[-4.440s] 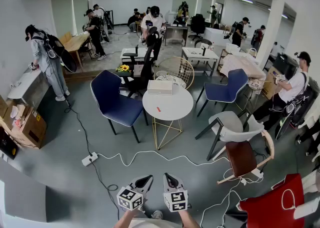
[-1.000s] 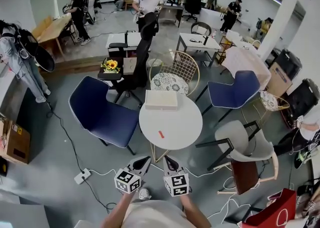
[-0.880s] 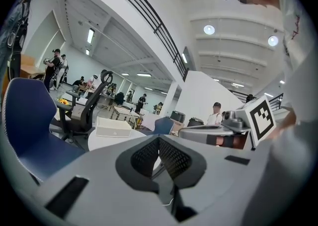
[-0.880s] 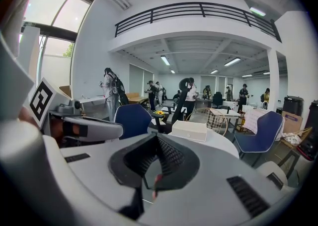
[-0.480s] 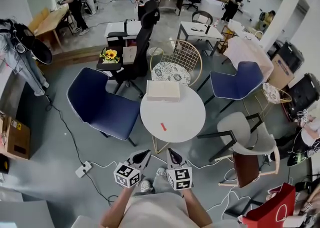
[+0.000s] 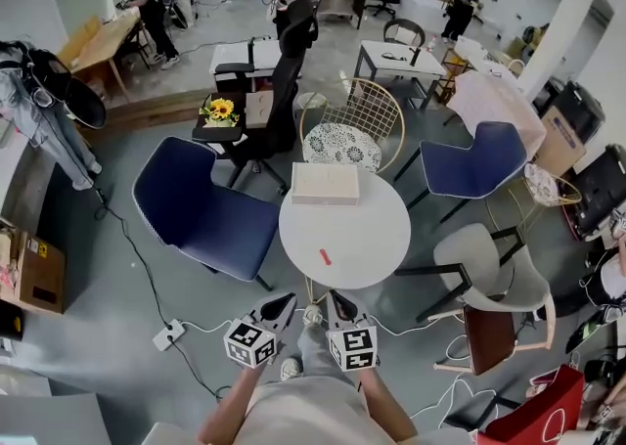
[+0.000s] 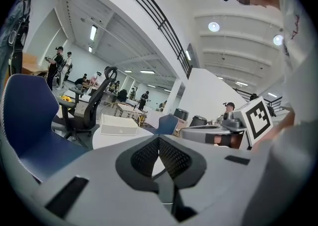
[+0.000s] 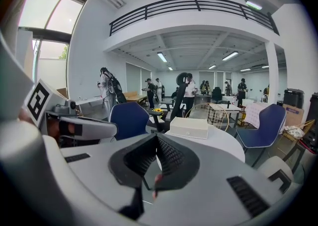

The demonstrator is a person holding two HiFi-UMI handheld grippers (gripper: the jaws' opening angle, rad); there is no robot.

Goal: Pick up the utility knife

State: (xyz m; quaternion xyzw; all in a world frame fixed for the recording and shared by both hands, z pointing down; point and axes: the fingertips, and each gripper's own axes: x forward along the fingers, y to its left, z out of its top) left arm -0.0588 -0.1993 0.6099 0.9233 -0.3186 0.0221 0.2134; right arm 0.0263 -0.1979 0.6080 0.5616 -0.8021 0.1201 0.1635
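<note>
The utility knife (image 6: 325, 257), a small red bar, lies flat on the smooth white top of a round table (image 6: 381, 228). It is toward the edge nearest the person and well apart from both grippers. Farther back on the same top sits a flat, cream-white rectangular box (image 6: 326, 183) with a plain front. The left gripper (image 6: 283, 305) and the right gripper (image 6: 335, 300) hang side by side just short of the table's near edge, over the grey floor, their pale grey plastic shells aimed at the table. Each carries a cube (image 6: 252, 345) faced with blocky black-and-white square markers. In the left gripper view the two black pads (image 7: 174, 158), textured with a fine diamond grid, meet tip to tip and clench on nothing. In the right gripper view the pads (image 8: 171, 155) have the same ribbed surface and are likewise pressed together and empty. Around the table stand a dark blue upholstered chair (image 6: 201, 213) at the left and a gold wire chair (image 6: 357, 120) with a round lace-patterned cushion behind the box. A pale grey shell chair (image 6: 489, 262) on black legs stands at the right. A bunch of yellow sunflowers (image 6: 220, 109) sits on a small dark stand beside a black office chair. At the far left edge is a brown cardboard carton (image 6: 29, 272) bearing a yellow label too small to read. A white power strip (image 6: 166, 337) lies on the floor with its cable trailing.
</note>
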